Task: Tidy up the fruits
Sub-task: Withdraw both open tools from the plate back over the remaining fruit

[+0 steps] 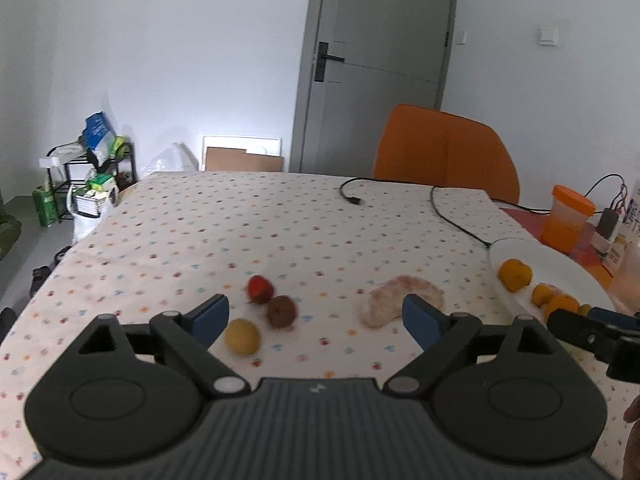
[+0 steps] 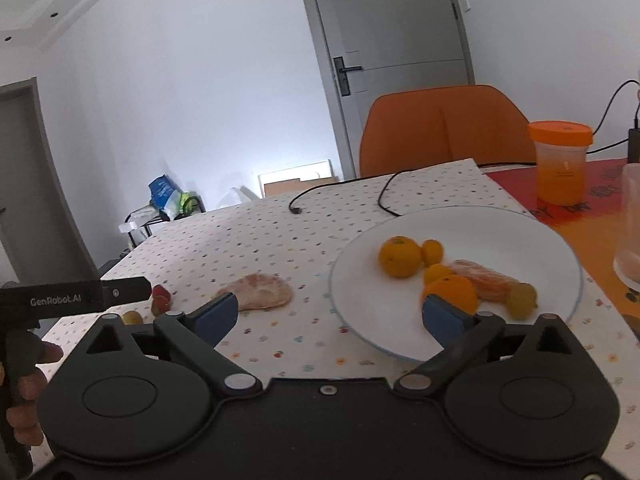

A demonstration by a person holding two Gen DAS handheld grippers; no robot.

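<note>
On the dotted tablecloth lie a strawberry (image 1: 260, 289), a brown round fruit (image 1: 281, 311), a yellow round fruit (image 1: 241, 336) and a pale pink pomelo wedge (image 1: 400, 305). My left gripper (image 1: 316, 320) is open and empty, held above them. A white plate (image 2: 520, 240) holds tangerines (image 2: 400, 256), peeled orange segments (image 2: 484, 282) and a green grape (image 2: 521, 300). My right gripper (image 2: 330, 316) is open and empty at the plate's near left rim. The pomelo wedge (image 2: 260, 291) lies left of the plate. The left gripper's body (image 2: 72, 300) shows at the left.
A black cable (image 1: 448, 208) runs across the far table. An orange-lidded cup (image 2: 560, 164) and a clear glass (image 2: 632, 224) stand on a red mat at the right. An orange chair (image 1: 444, 152) stands behind the table. A shelf (image 1: 92, 176) stands by the wall.
</note>
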